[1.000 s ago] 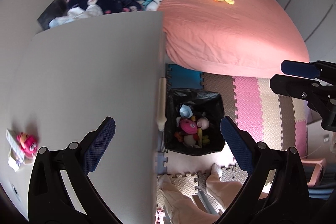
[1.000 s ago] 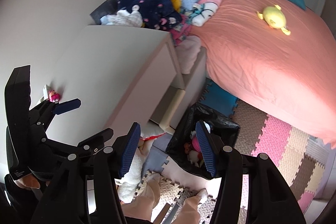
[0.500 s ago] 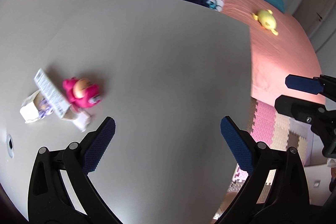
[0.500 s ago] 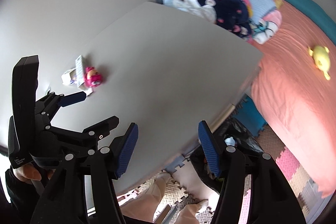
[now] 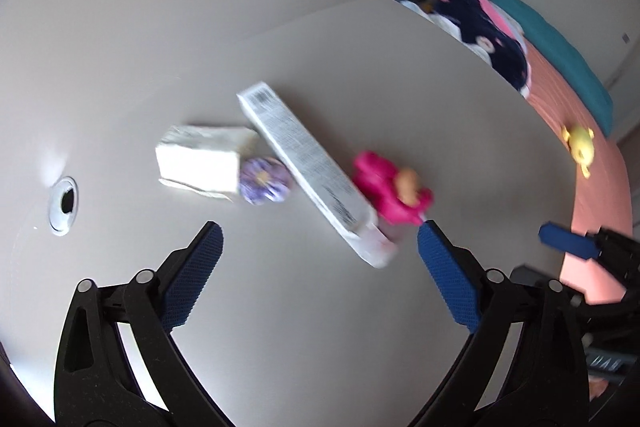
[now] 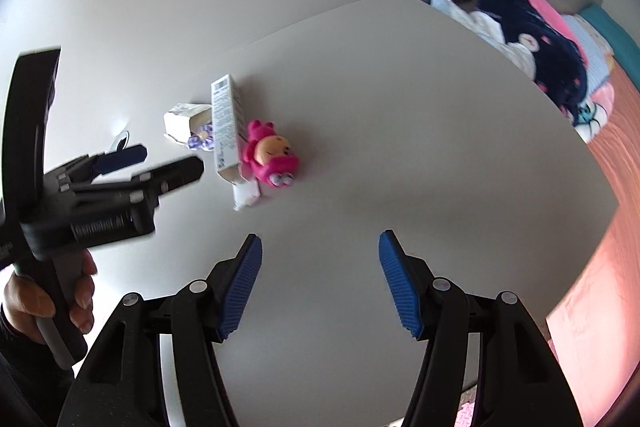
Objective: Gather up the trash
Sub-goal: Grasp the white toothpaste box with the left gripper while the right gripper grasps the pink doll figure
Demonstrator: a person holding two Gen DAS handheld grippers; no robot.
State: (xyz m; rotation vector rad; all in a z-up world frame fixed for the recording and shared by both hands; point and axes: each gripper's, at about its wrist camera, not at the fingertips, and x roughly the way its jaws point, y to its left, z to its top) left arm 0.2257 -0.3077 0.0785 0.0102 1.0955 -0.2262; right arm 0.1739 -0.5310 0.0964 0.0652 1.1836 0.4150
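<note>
A small pile lies on the grey desk [image 5: 360, 327]: a long white carton [image 5: 308, 167], a crumpled white box [image 5: 200, 163], a purple flower piece [image 5: 264, 181] and a pink toy figure [image 5: 392, 187]. My left gripper [image 5: 318, 239] hovers just short of the long carton, its jaws wide and closing, with nothing between them. From the right wrist the same pile shows at the long carton [image 6: 224, 123] and pink toy [image 6: 270, 155]. My right gripper [image 6: 320, 247] hangs open and empty over bare desk, nearer than the pile.
A cable hole [image 5: 64, 205] sits in the desk left of the pile. Beyond the desk's far edge lie piled clothes [image 6: 536, 39] and a bed with a pink sheet [image 6: 616, 187] and a yellow plush [image 5: 578, 143]. A hand [image 6: 44, 299] holds the left gripper's handle.
Both grippers swung from above the floor bin and bed across onto the desk. The trash pile, once small at the left, now lies directly ahead of the left gripper.
</note>
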